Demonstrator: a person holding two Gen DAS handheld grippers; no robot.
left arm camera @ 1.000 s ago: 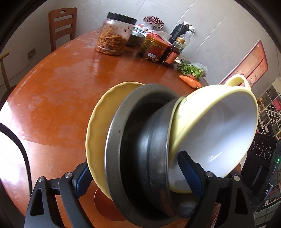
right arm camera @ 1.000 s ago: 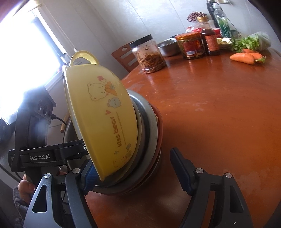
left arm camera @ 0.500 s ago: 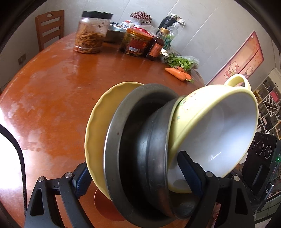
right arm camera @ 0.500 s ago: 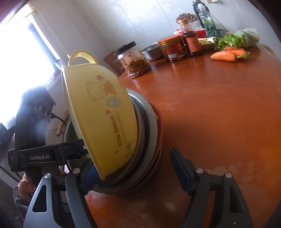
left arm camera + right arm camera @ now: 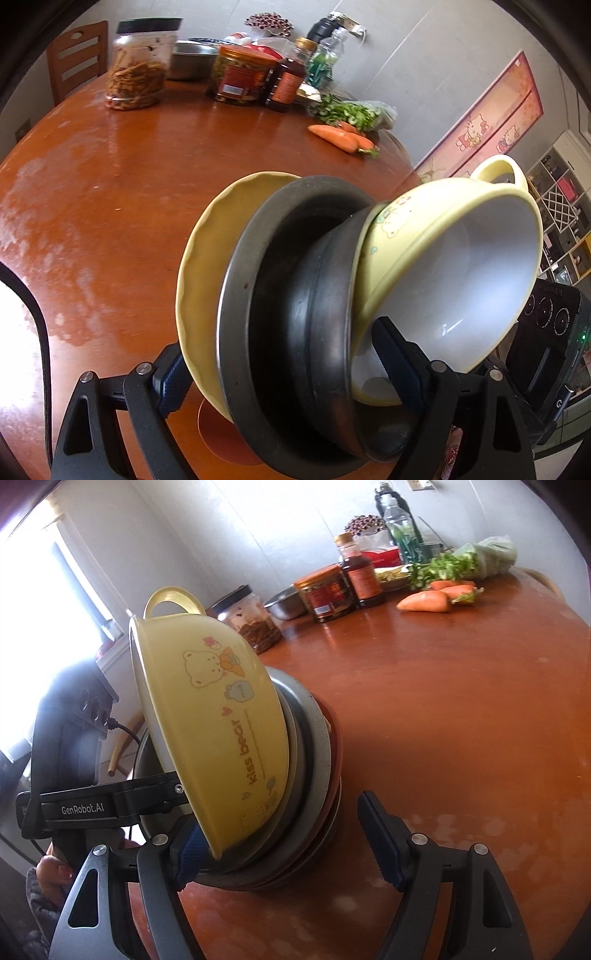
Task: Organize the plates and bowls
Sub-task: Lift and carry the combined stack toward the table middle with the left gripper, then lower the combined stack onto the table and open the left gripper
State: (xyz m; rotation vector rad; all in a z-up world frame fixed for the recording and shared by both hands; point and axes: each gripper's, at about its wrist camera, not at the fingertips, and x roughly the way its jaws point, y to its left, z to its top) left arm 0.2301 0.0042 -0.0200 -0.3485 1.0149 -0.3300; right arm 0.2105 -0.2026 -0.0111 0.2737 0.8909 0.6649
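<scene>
- At the lower centre of the left wrist view, the left gripper (image 5: 284, 360) is clenched across a whole stack turned on edge: one pad presses the yellow plate (image 5: 221, 254) at the left, the other sits inside the yellow bowl (image 5: 454, 266) at the right.
- Between those two sit the large metal dish (image 5: 255, 295) and a smaller metal bowl (image 5: 325, 295), all nested and tilted, held over the near edge of the table (image 5: 110, 177).
- Low in the right wrist view, the right gripper (image 5: 284, 840) stands released: its left finger (image 5: 188, 849) lies close under the bowl's rim, though whether it touches is hard to tell, and its right finger is well clear over bare wood.
- A reddish plate (image 5: 332, 746) shows in that view as the outermost layer at the back of the stack.
- Judging by the tilt, the step in hand is carrying the stack and bringing it down flat; the stack seems held by squeeze alone, so the grip should not slacken until the bottom plate is resting on wood.
- Rotate slowly toward level, bottom plate first, since the handled bowl seems loosest and could slide out.
- The right tongs would do best supporting the bowl's side during the turn.
- Set down in the open middle of the frame, well apart from the jars (image 5: 136, 66) and carrots (image 5: 340, 136) at the top.
</scene>
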